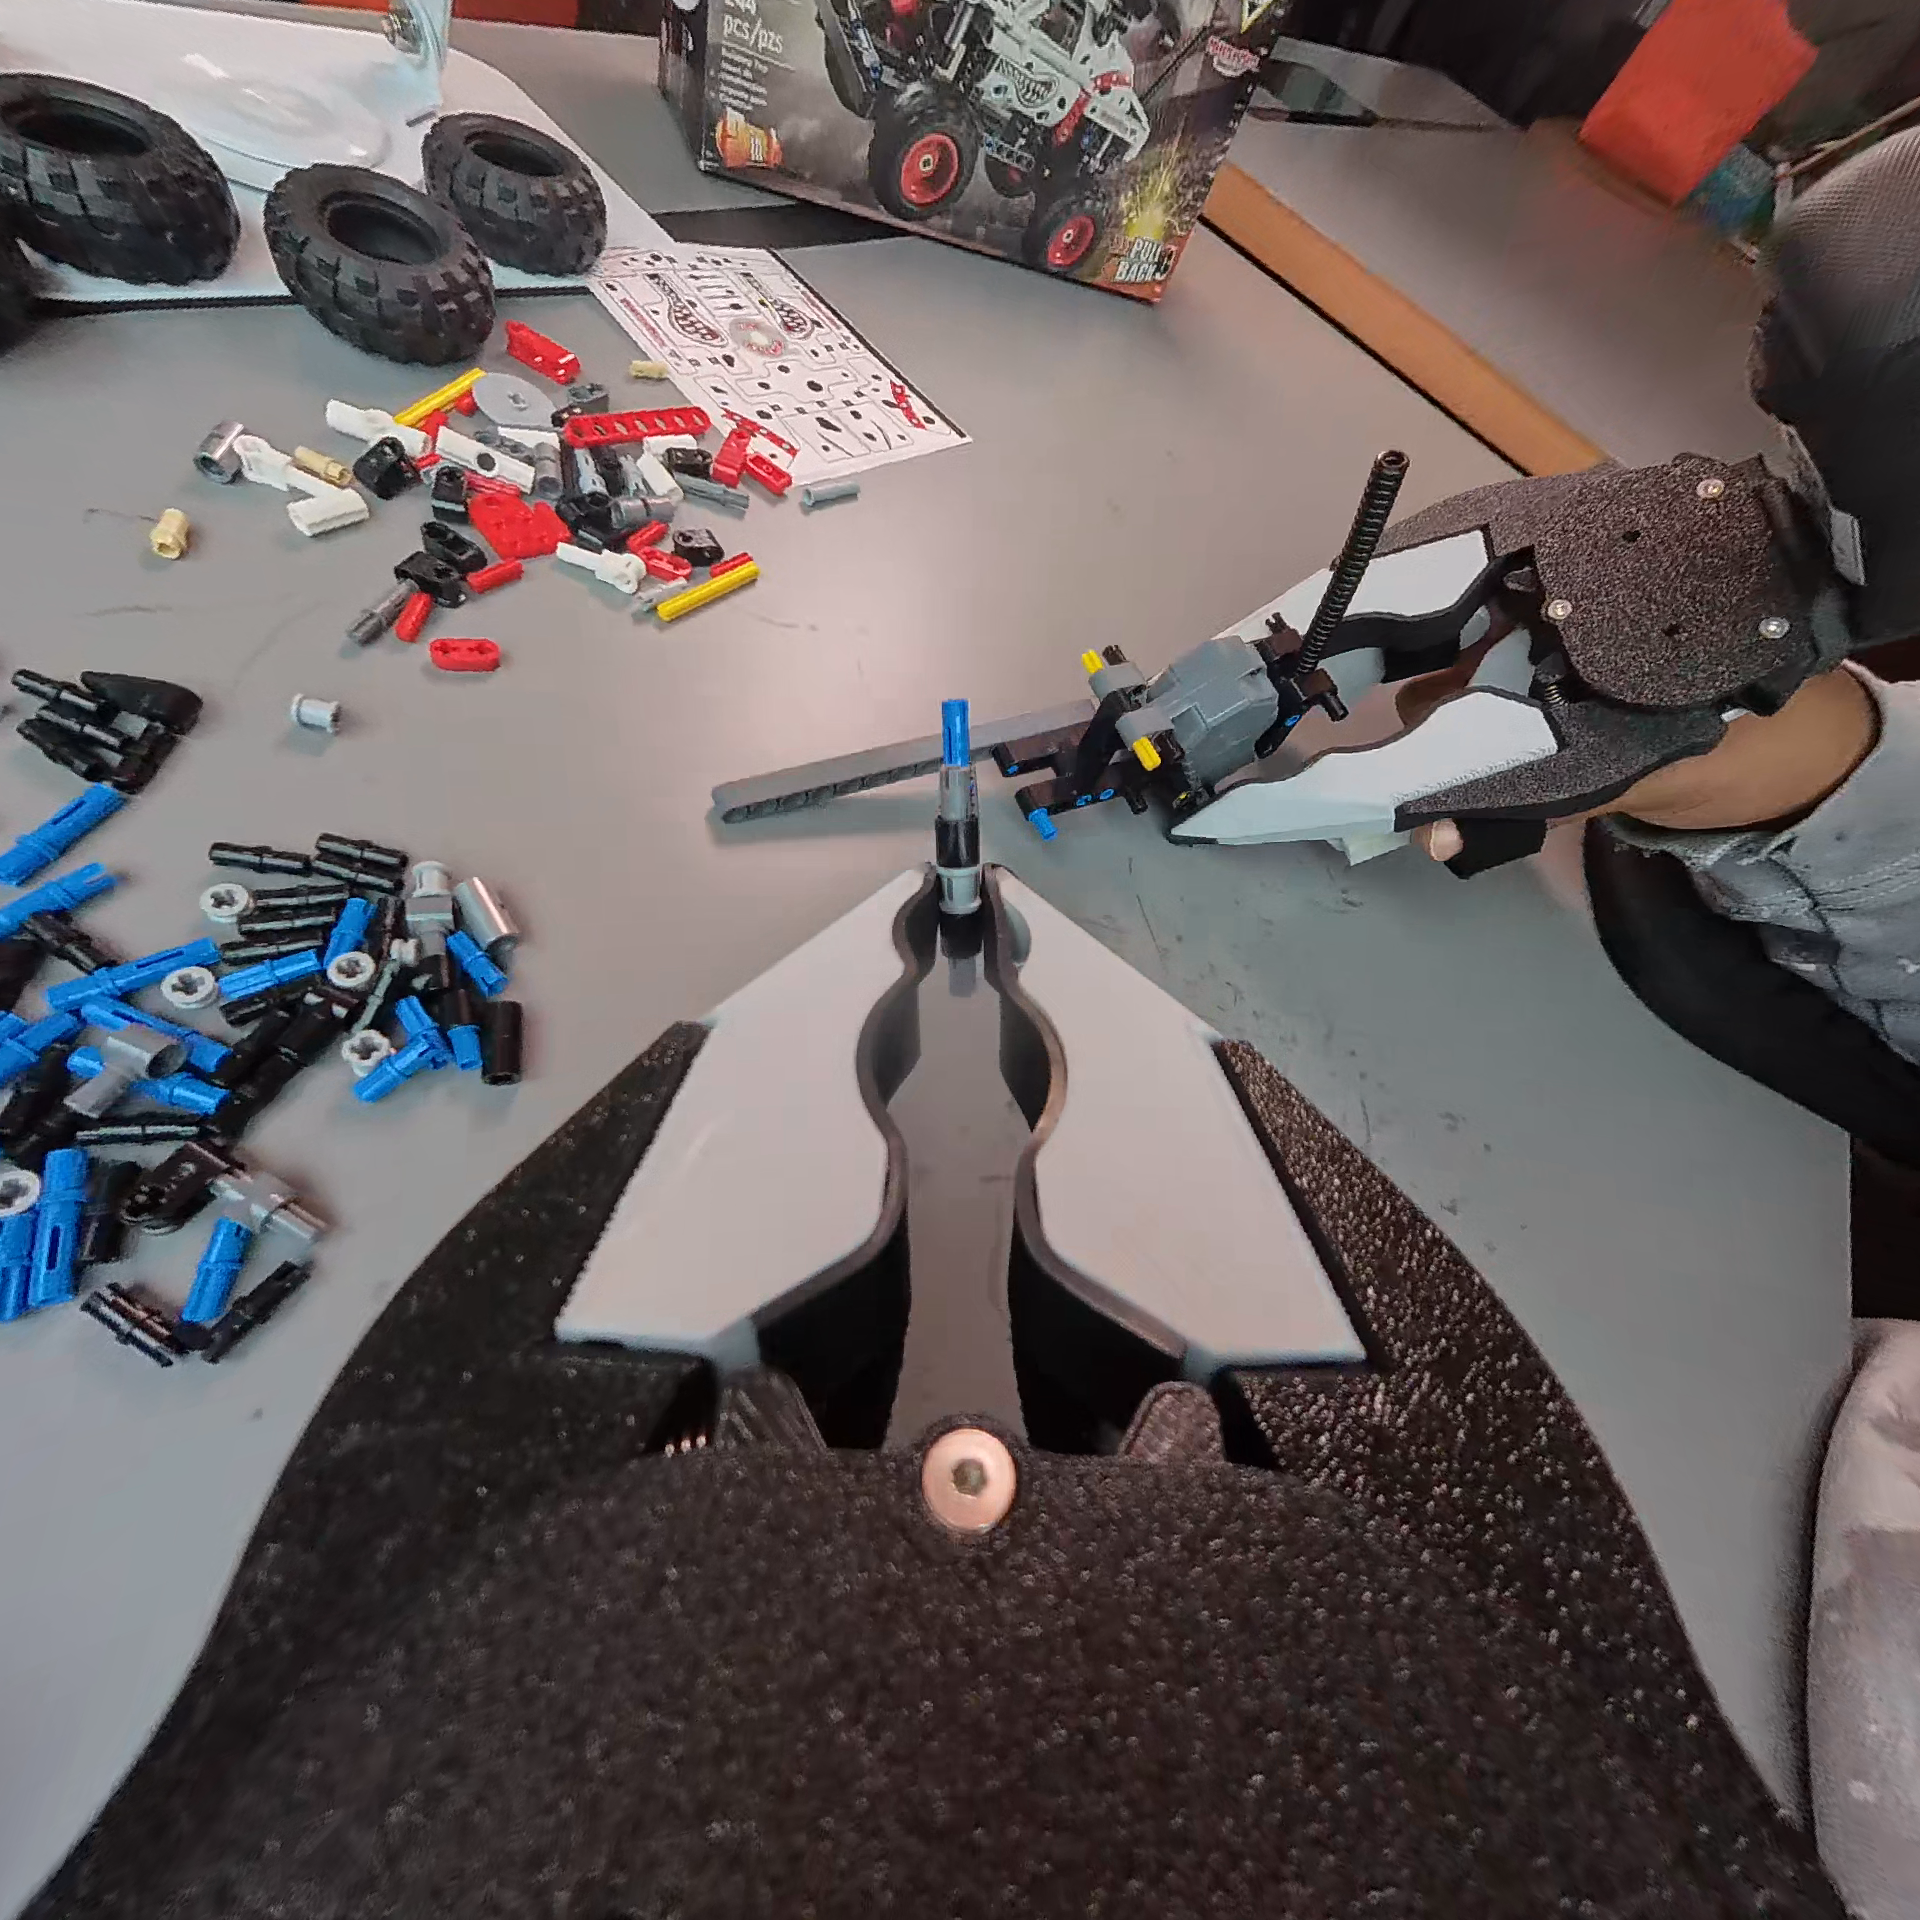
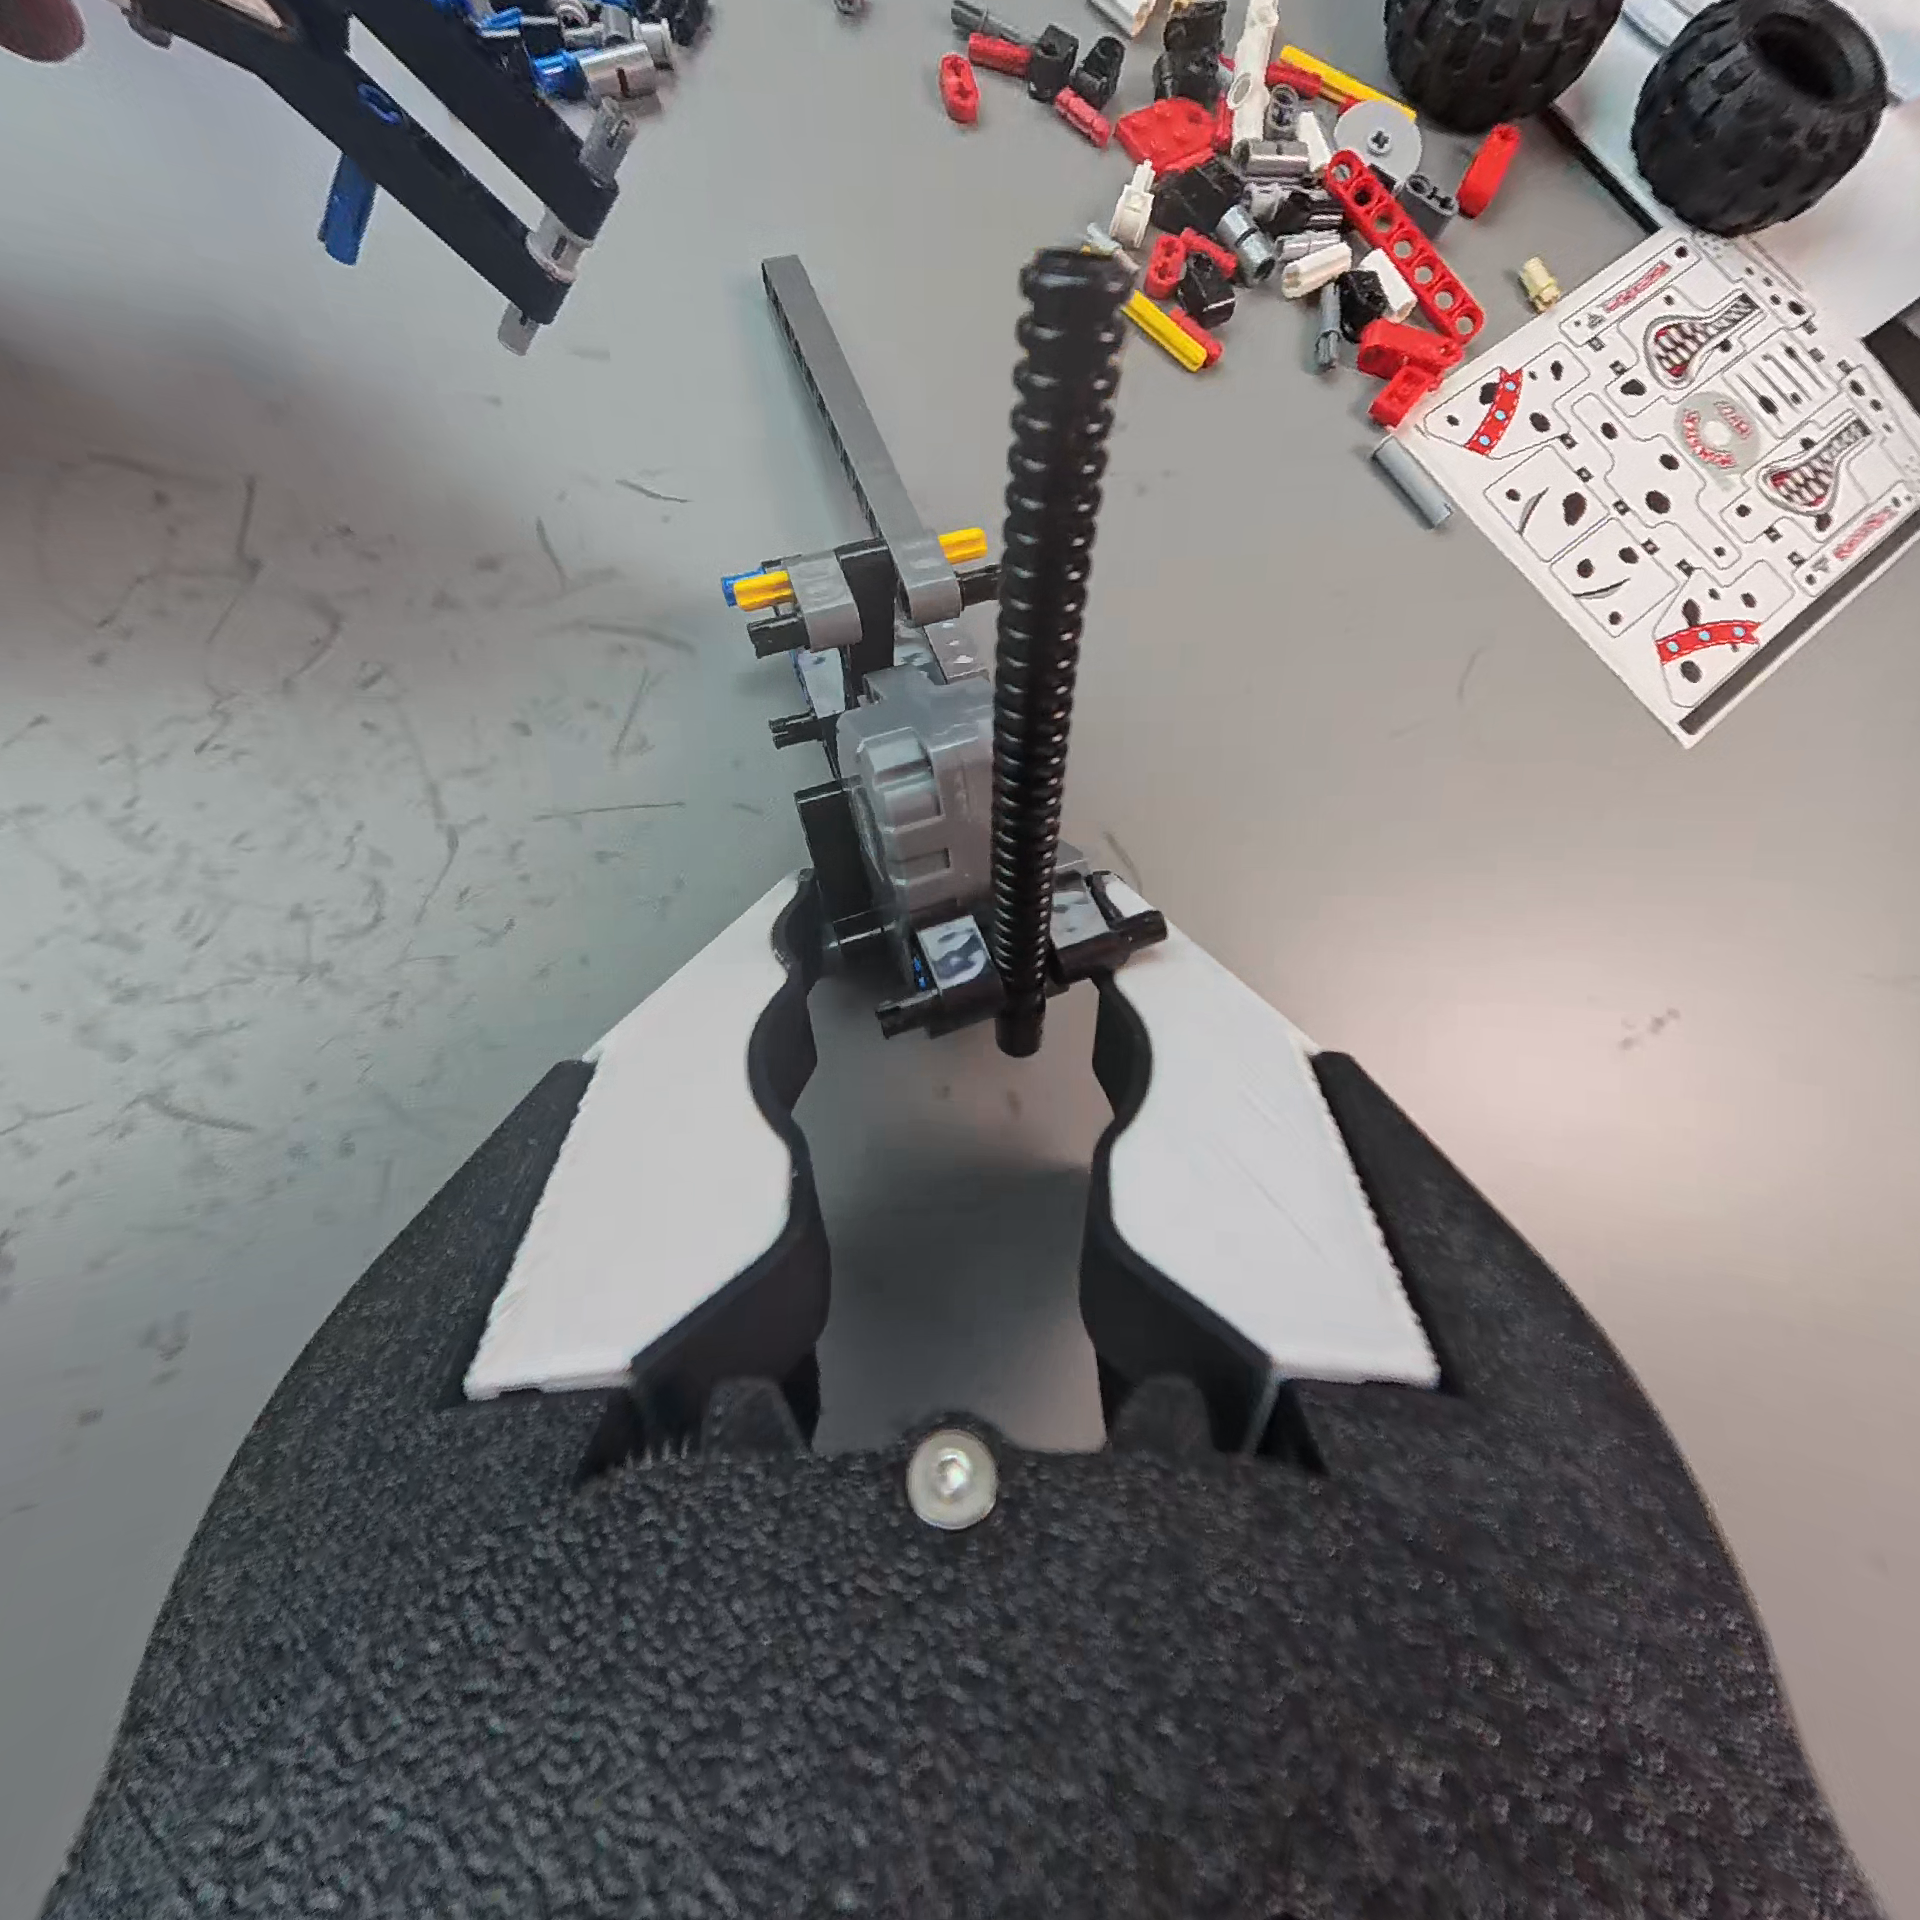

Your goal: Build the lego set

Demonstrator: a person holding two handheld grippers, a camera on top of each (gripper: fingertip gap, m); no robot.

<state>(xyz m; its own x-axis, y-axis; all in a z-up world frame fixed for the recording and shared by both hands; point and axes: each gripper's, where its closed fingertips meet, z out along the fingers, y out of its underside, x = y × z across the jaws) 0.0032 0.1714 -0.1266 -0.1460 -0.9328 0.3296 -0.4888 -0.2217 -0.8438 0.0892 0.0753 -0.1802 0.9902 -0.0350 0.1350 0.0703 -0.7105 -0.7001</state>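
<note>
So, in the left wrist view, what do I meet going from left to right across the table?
Heap of blue and black plastic pins → upright pin stack in left gripper → grey motor assembly → right gripper.

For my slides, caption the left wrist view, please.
Left gripper pinches a small pin stack upright while the right gripper steadies the partial chassis.

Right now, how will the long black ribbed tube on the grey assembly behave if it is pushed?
The ribbed tube is likely flexible: it is thin, corrugated and already curves slightly. It is fixed only at its lower end in the grey assembly, so its free top would probably sway. The right gripper holds the assembly, which should stay steady.
</note>
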